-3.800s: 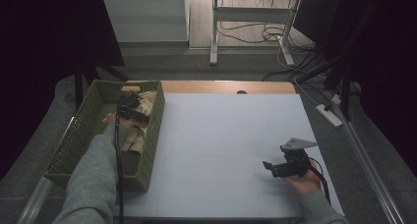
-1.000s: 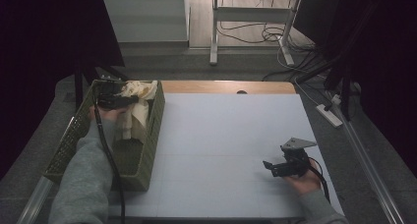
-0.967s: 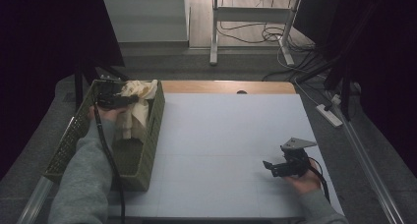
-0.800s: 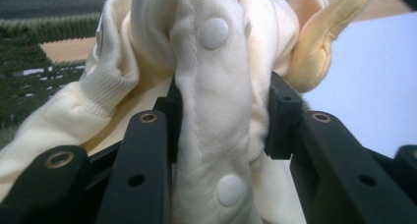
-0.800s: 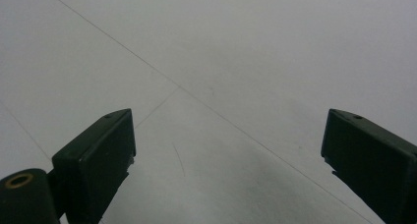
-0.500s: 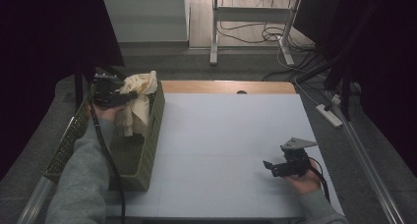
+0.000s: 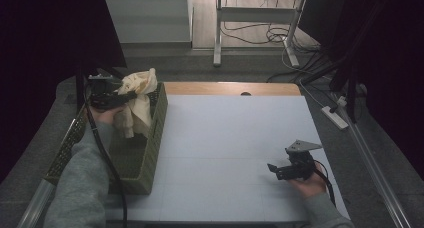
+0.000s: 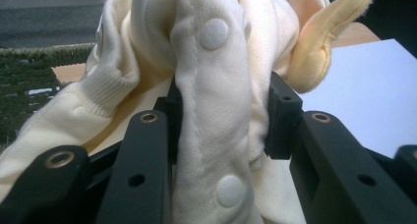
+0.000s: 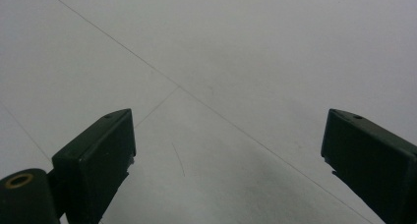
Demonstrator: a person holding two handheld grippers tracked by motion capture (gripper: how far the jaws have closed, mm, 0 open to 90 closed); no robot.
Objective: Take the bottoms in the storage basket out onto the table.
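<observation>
A cream garment (image 7: 136, 100) with snap buttons hangs from my left gripper (image 7: 129, 94), held above the far end of a green woven basket (image 7: 146, 153) at the table's left. In the left gripper view the jaws are shut on a bunched fold of the garment (image 8: 216, 111), and a pale yellow flap sticks out at the upper right. My right gripper (image 7: 274, 169) rests low over the white table (image 7: 230, 138) at the front right, jaws wide open and nothing between them. Bare white table (image 9: 221, 86) lies under it in the right gripper view.
The basket runs along the table's left edge, and its near part looks hollow. A wooden strip (image 7: 230, 88) borders the table's far edge. A power strip (image 7: 336, 117) and cables lie on the floor to the right.
My left gripper has lifted the cream garment up out of the basket and toward its far end. The right gripper has stayed in place, open.
</observation>
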